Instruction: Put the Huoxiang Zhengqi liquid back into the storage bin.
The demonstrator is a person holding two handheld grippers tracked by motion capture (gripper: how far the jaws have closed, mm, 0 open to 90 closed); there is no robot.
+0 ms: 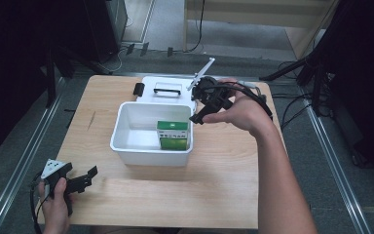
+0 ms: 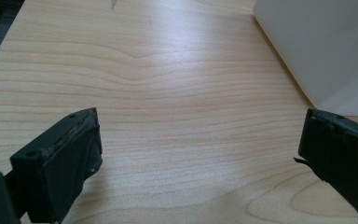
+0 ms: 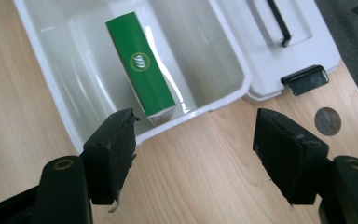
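Pale wood grain runs across the table (image 1: 141, 195), and at its near left corner the left gripper (image 1: 88, 176) rests low in the person's left hand (image 1: 56, 204), a grey three-cornered plate on top. Its jaws stand apart with nothing between them. The left gripper view brings out what the high view cannot: the grain of the bare board between the two black pads (image 2: 74, 158), and a slice of the white box's outer wall at the upper right, close to the right pad but not touching it.

In the middle of the table stands the white box (image 1: 126, 146), open, its lid (image 1: 148, 84) lying flat behind it with a black handle (image 1: 167, 90) and a black latch (image 1: 139, 88). Inside, against the right wall, sits the green carton (image 1: 173, 135).

At the right, the right hand (image 1: 241, 112) holds the right gripper (image 1: 198, 117) above the box's far right corner. Its jaws are apart and empty. The right gripper view gives what the overhead misses: a round white emblem on the carton's (image 3: 142, 70) green face, its white end toward the box rim (image 3: 200, 109), and a coin (image 3: 327, 121) on the wood beside the latch (image 3: 305, 79).
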